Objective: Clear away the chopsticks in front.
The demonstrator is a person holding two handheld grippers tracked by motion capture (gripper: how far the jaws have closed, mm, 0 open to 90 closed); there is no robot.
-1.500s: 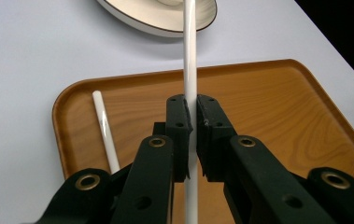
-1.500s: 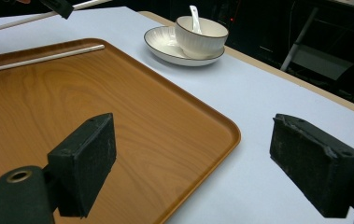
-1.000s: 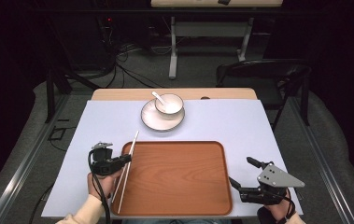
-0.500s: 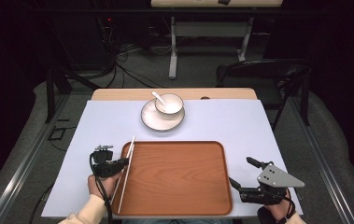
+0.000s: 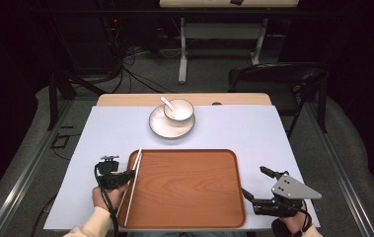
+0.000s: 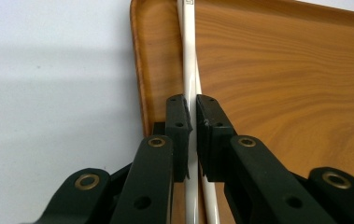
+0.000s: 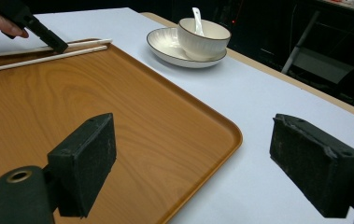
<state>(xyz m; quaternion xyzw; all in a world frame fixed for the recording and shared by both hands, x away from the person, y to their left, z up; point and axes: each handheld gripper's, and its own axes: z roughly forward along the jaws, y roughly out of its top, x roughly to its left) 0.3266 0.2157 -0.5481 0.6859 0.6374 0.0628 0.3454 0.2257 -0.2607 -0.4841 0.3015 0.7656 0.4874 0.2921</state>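
The right tool (image 5: 262, 190) rested wide open at the tray's (image 5: 189, 197) near right corner; the left tool (image 6: 194, 112) was clamped on the chopsticks (image 6: 187, 60) along the tray's left edge; farther off stood a bowl (image 5: 178, 112)

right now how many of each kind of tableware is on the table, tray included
chopsticks: 2
bowl: 1
plate: 1
spoon: 1
tray: 1
total: 6
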